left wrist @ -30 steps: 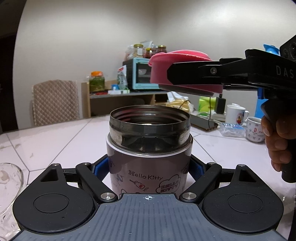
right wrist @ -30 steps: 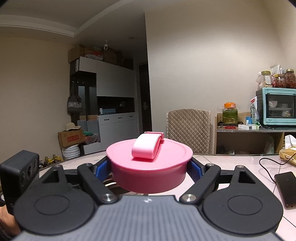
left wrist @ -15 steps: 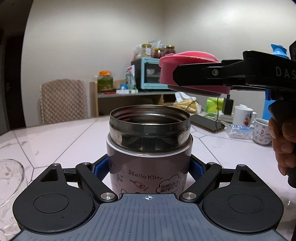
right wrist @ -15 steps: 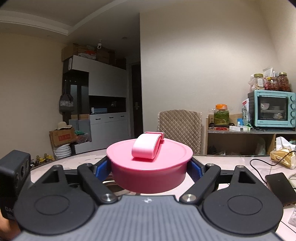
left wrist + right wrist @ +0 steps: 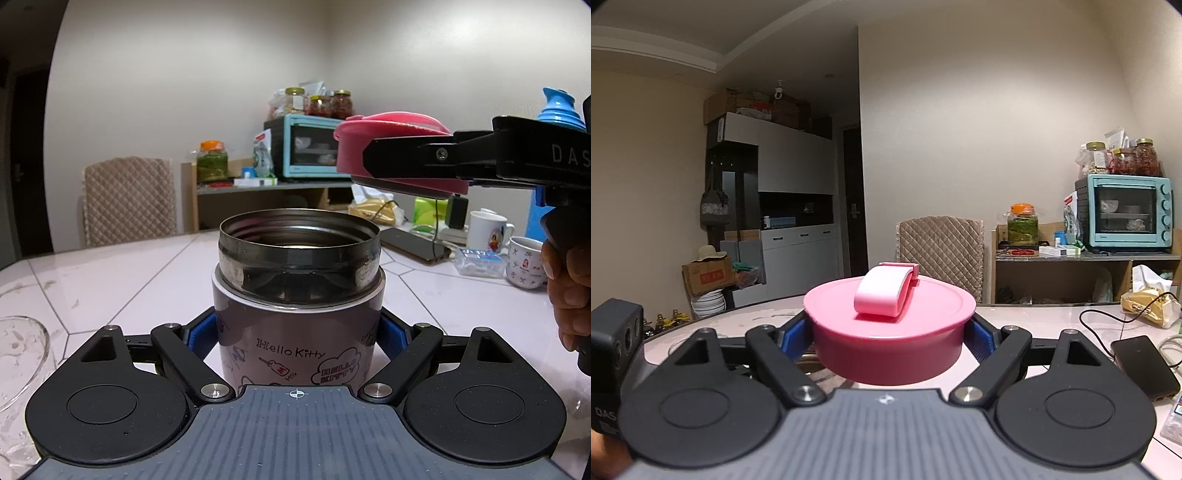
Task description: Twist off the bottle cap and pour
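Note:
A Hello Kitty steel food jar stands uncapped, its threaded mouth wide. My left gripper is shut on its grey body, blue pads pressed to both sides. The pink cap with its folded pale handle sits level in my right gripper, which is shut on its rim. In the left wrist view the pink cap hangs in the air up and to the right of the jar, held by the right gripper, with a hand on its grip. The jar's contents are not visible.
A clear glass vessel stands at the left on the white tiled table. Mugs, a small box and a phone lie at the right. A padded chair and a shelf with a teal oven stand behind.
In the left wrist view the background and the capped right gripper have slid to the right: the left gripper has moved sideways with the jar. The right gripper's grip on the cap is unchanged.

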The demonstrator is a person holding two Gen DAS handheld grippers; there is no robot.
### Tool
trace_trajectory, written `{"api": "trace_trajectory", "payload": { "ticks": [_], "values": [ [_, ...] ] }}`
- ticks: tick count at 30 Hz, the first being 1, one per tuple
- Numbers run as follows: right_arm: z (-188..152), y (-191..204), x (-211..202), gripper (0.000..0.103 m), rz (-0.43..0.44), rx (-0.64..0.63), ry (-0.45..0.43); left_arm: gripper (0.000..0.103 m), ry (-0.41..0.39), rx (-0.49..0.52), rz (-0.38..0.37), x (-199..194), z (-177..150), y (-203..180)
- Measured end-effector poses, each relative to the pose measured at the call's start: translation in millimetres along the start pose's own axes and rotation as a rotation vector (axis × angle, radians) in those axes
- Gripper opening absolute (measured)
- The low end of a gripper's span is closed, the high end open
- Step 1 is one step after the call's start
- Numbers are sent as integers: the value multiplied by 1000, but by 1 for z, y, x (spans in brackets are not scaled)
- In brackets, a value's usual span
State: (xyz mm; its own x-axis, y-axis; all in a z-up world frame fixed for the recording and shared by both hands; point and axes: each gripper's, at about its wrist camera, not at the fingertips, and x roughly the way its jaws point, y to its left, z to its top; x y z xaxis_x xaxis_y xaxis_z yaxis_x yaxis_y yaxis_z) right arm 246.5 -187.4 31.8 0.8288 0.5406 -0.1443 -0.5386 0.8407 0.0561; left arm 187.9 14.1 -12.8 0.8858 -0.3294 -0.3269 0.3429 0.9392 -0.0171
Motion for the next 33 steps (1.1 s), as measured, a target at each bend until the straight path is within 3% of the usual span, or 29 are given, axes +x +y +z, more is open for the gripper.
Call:
{"api": "trace_trajectory", "payload": {
  "ticks": [20, 33],
  "values": [
    [-8, -7, -5, 85, -73, 19, 15, 90, 1, 2, 1, 53, 18, 22],
    [-13, -9, -7, 85, -101, 23, 30, 90, 0, 2, 1, 61, 20, 23]
  ]
}}
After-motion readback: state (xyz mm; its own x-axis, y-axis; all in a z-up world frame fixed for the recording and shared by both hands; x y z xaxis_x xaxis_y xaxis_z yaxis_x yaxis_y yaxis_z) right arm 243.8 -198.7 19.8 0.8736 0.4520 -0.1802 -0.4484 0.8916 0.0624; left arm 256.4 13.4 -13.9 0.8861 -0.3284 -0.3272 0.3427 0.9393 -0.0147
